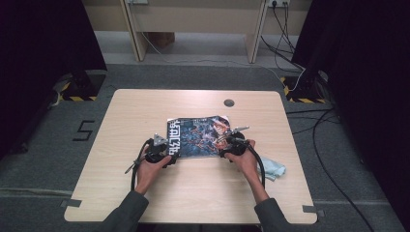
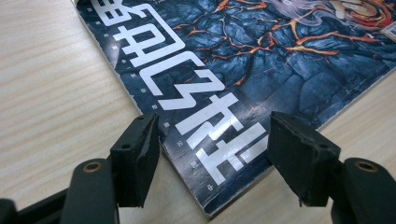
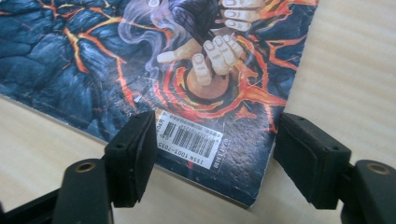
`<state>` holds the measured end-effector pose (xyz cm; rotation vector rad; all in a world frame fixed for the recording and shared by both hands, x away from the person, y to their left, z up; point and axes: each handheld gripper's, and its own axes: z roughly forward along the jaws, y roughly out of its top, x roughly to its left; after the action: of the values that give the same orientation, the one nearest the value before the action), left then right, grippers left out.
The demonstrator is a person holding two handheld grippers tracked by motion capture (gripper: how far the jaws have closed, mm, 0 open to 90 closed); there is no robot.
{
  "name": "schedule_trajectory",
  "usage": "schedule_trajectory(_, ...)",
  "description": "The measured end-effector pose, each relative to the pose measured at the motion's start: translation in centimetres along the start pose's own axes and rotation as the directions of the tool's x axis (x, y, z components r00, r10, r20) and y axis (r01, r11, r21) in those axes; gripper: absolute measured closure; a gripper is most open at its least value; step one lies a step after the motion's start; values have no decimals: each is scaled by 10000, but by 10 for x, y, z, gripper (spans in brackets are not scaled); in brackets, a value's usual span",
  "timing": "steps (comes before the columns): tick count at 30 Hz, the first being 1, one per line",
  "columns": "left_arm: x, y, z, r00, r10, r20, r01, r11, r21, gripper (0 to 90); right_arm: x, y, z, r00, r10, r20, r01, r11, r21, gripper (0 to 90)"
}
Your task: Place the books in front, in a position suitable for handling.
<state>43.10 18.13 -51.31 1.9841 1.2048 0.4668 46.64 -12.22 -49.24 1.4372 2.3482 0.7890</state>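
Pale wood tabletop (image 1: 145, 116) on grey carpet, dark curtains to either side, cables trailing over the floor at the right. Near the middle, a little toward the person's side, lies a magazine (image 1: 198, 136), flat and closed, cover up. Left hand-held gripper (image 1: 167, 155) set at the magazine's near left corner, right hand-held gripper (image 1: 226, 145) at its near right corner, each held in a hand coming in from the bottom edge. Seen along the left hand-held gripper (image 2: 212, 149): jaws apart, straddling the corner of the magazine (image 2: 243, 60), pads not pressing on it, one jaw over bare wood just beside the spine edge. Seen along the right hand-held gripper (image 3: 215, 156): jaws likewise apart, standing either side of the barcode corner of the magazine (image 3: 140, 56), nothing clamped. Judged from this, an early stage: both tools brought up to the near corners, no grip made, no page or cover lifted, the magazine flat on the wood; the taking hold and whatever follows, opening or moving it, not yet done. Looks of the magazine: glossy cover, dark blue cracked-rock pattern with orange glowing seams, large white block characters along the spine side, a drawn hand amid smoke near the barcode, white barcode label, corners slightly worn. Crumpled pale blue cloth (image 1: 273, 169) on the wood just right of the right forearm.
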Motion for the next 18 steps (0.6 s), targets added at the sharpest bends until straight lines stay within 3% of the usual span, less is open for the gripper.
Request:
schedule_trajectory(5,1,-1,-2,9999,146,-23,-146,9999,25,351,9,-12,-6,10000,-12,-43,11,9998,-173,280)
schedule_trajectory(8,2,-1,-3,9997,248,-28,-248,9997,68,364,17,-19,-9,9991,-411,-41,411,9991,114,228)
schedule_trajectory(10,3,-1,-4,9997,243,-24,-243,9996,106,366,24,-25,-10,9952,-965,136,960,9949,317,210)
schedule_trajectory(12,4,-1,-4,9998,202,-24,-202,9998,78,370,28,-29,-12,9960,-882,166,877,9957,293,231)
schedule_trajectory(16,9,-2,-6,9999,119,-25,-118,9999,73,390,31,-36,-19,9967,-768,-279,776,9966,292,244)
schedule_trajectory(18,12,-3,-6,10000,59,-74,-59,10000,24,406,38,-43,-23,9942,-1003,-399,1014,9945,264,237)
